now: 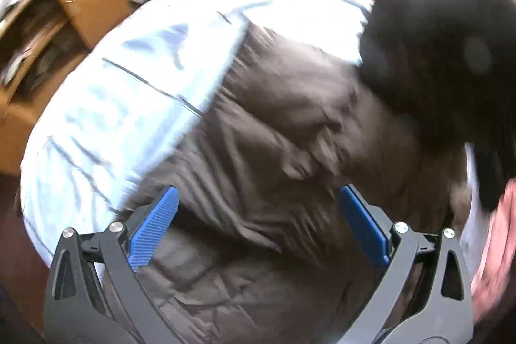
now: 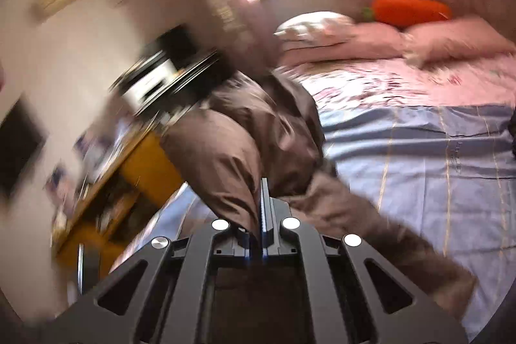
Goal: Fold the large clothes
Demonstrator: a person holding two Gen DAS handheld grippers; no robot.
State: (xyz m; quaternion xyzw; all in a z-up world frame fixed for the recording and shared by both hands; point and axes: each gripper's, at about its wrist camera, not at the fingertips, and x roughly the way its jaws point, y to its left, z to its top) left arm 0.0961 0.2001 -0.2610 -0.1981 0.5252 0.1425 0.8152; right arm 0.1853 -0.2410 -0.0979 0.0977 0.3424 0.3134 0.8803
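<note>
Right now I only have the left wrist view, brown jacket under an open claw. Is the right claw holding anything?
Observer: Yes, the right claw is shut on a fold of the brown jacket, lifting it off the bed.
Operator: What's past the jacket on that side?
Observer: A blue striped sheet, then pink bedding.
Operator: Anything at the head of the bed?
Observer: An orange carrot-shaped cushion lies on the pink pillows.

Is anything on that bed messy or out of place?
Yes. The brown puffy quilted jacket lies crumpled, not flat, on the pale blue striped bedsheet, one fold pinched in the shut right claw. An orange carrot-shaped plush toy sits oddly among the pink pillows.
</note>
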